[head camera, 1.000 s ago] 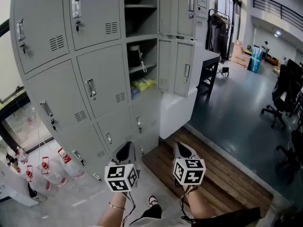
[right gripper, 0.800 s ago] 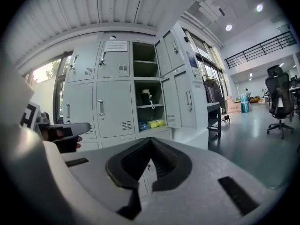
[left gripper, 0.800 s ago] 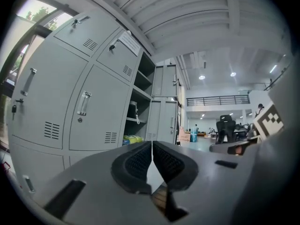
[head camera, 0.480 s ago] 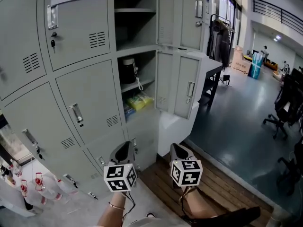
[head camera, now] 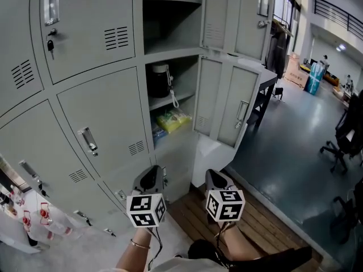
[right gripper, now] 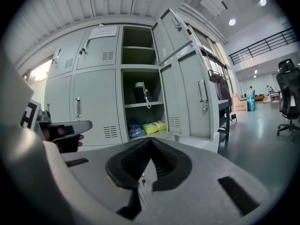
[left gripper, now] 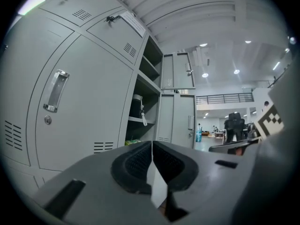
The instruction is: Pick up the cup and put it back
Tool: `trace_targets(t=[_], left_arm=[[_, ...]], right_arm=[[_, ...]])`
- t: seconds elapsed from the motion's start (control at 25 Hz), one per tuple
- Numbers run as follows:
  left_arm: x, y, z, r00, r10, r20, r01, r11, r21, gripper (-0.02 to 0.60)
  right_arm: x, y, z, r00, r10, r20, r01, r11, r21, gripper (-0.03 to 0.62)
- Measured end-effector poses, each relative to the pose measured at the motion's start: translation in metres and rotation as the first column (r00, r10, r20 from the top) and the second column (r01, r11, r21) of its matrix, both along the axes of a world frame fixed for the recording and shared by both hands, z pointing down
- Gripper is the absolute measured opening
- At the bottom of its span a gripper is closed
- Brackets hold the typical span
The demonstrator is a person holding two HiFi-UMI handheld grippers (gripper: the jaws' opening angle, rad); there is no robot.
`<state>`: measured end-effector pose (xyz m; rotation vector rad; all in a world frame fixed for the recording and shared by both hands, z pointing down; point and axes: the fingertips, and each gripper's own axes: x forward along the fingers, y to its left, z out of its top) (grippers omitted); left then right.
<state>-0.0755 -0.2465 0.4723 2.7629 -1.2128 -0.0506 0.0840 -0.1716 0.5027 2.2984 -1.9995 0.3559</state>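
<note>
Both closed and empty, the left claw (head camera: 151, 181) and right claw (head camera: 219, 181) hung near. The cup (head camera: 160, 81) stood on the far open locker's shelf (head camera: 180, 97). Approach seemed in hand; next, reach in, claw opened.

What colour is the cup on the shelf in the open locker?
The cup is black with a pale top, best seen in the head view.

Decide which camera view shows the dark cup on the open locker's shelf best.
The head view: the cup is largest there, with its pale lid and hanging strap plain to see. The right gripper view faces the cup squarely but shows it smaller. The left gripper view sees it obliquely and small.
</note>
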Motion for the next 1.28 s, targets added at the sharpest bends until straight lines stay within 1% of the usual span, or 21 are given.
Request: trace_targets(t=[0.12, 0.24, 0.36, 0.56, 0.68, 0.8, 1.0, 1.16, 1.28], left_arm=[[-0.003, -0.014, -0.001, 1.000, -0.021, -0.003, 0.021, 1.000, -0.009, 0.012], [-0.001, -0.030, -0.006, 0.999, -0.045, -0.007, 0.045, 0.999, -0.004, 0.012], [0.009, -0.046, -0.011, 0.998, -0.063, -0.013, 0.063, 0.998, 0.003, 0.012], [0.032, -0.068, -0.011, 0.996, -0.091, -0.005, 0.091, 0.996, 0.004, 0.012], [0.045, -0.084, -0.013, 0.992, -0.129, -0.002, 0.129, 0.992, -0.001, 0.012], [0.053, -0.101, -0.019, 0.981, -0.195, -0.009, 0.195, 0.980, -0.027, 0.012], [0.069, -0.114, -0.050, 0.955, -0.295, -0.018, 0.294, 0.955, -0.048, 0.012], [0.073, -0.121, -0.070, 0.936, -0.351, -0.008, 0.351, 0.936, -0.037, 0.012], [0.075, -0.126, -0.075, 0.924, -0.381, -0.008, 0.381, 0.924, -0.026, 0.012]], right_arm=[[-0.003, -0.020, -0.003, 1.000, -0.028, -0.005, 0.028, 1.000, -0.005, -0.008], [-0.002, -0.041, -0.013, 0.999, -0.051, -0.017, 0.051, 0.999, 0.019, -0.008], [0.010, -0.063, -0.021, 0.997, -0.067, -0.025, 0.068, 0.997, 0.039, -0.008], [0.035, -0.100, -0.022, 0.995, -0.100, -0.004, 0.100, 0.994, 0.045, -0.008], [0.046, -0.123, -0.024, 0.990, -0.144, -0.005, 0.144, 0.989, 0.038, -0.008], [0.051, -0.147, -0.038, 0.977, -0.212, -0.033, 0.213, 0.976, 0.036, -0.008], [0.057, -0.176, -0.081, 0.944, -0.326, -0.047, 0.328, 0.944, 0.043, -0.008], [0.062, -0.190, -0.101, 0.927, -0.374, -0.031, 0.376, 0.925, 0.062, -0.008], [0.065, -0.195, -0.103, 0.915, -0.402, -0.043, 0.404, 0.912, 0.071, -0.009]])
